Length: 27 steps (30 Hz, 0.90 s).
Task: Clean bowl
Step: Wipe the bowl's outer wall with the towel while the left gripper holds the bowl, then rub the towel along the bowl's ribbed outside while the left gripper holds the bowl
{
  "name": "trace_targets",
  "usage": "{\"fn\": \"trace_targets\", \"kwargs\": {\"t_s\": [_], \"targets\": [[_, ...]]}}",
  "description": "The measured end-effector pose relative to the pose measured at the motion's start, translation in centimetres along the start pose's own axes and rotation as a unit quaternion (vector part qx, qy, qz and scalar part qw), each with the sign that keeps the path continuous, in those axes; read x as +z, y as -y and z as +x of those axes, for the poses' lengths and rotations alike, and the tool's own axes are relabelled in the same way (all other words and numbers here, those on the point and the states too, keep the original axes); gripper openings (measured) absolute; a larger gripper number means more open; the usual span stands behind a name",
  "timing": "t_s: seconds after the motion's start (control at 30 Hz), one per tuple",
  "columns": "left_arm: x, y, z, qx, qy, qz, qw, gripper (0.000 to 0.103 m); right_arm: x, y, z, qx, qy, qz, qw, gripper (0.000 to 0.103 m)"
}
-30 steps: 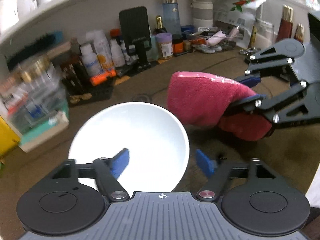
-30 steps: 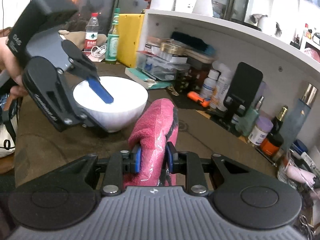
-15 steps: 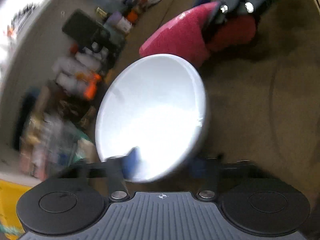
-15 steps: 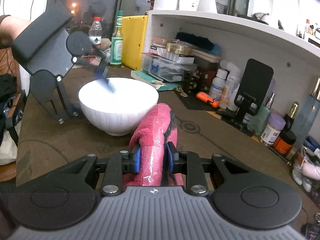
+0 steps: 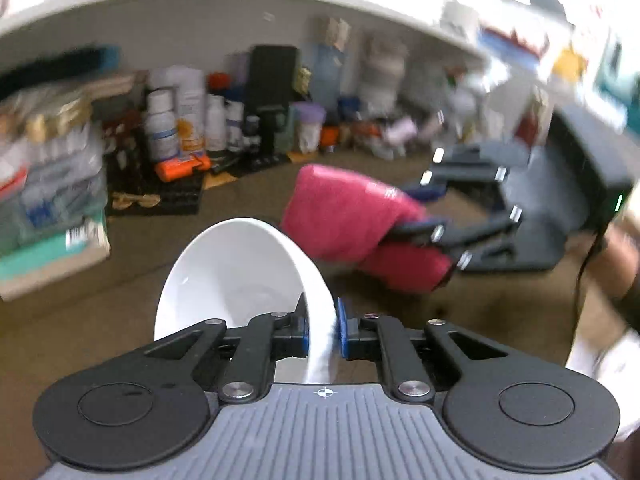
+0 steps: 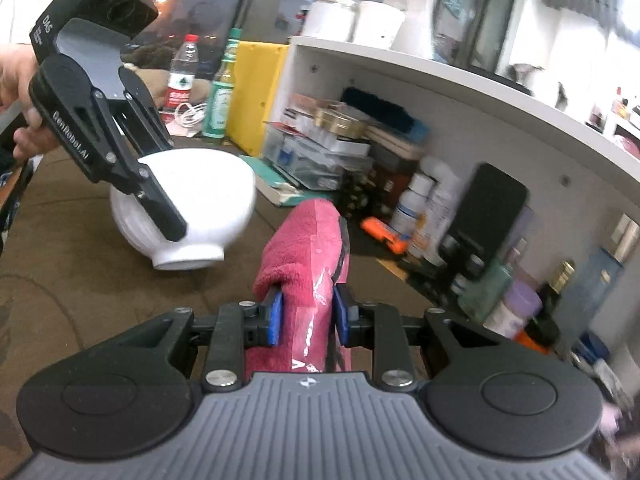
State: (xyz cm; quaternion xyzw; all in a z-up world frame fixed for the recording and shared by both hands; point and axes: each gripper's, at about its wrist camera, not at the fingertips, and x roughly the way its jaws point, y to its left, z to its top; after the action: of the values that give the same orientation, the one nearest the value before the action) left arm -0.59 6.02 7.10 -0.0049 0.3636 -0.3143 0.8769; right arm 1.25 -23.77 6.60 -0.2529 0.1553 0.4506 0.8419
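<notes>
With the left gripper (image 5: 323, 330) clamped on the rim of the bowl (image 5: 240, 272), tilted above the table (image 5: 500, 320), and the right gripper (image 6: 307, 318) clenching the cloth (image 6: 308, 248) just beside it, wiping looks next, needing cloth pressed inside.

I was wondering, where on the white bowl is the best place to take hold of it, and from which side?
Grip the thin rim wall, one pad inside and one outside, coming over the near edge as the left gripper does. The bowl is too wide to span, and its foot is low.
</notes>
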Motion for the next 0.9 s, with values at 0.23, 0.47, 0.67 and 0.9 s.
{"fn": "trace_targets", "kwargs": {"t_s": [0.23, 0.47, 0.67, 0.9], "targets": [[0.3, -3.9, -1.2, -0.01, 0.065, -0.1, 0.9928, 0.012, 1.7, -5.5, 1.7, 0.065, -0.003, -0.089, 0.994, 0.026], [0.6, -4.7, -0.8, -0.006, 0.073, -0.119, 0.9902, 0.012, 4.0, -10.5, -0.7, 0.142, 0.04, -0.101, 0.984, 0.023], [0.6, -3.7, -0.8, 0.017, 0.064, -0.099, 0.9929, 0.012, 3.8, -8.6, 3.1, 0.041, 0.011, -0.074, 0.996, 0.023], [1.2, -2.5, -1.4, 0.049, 0.037, -0.041, 0.9973, 0.014, 0.9, -1.6, 5.0, -0.01, -0.022, 0.05, 0.998, 0.016]]}}
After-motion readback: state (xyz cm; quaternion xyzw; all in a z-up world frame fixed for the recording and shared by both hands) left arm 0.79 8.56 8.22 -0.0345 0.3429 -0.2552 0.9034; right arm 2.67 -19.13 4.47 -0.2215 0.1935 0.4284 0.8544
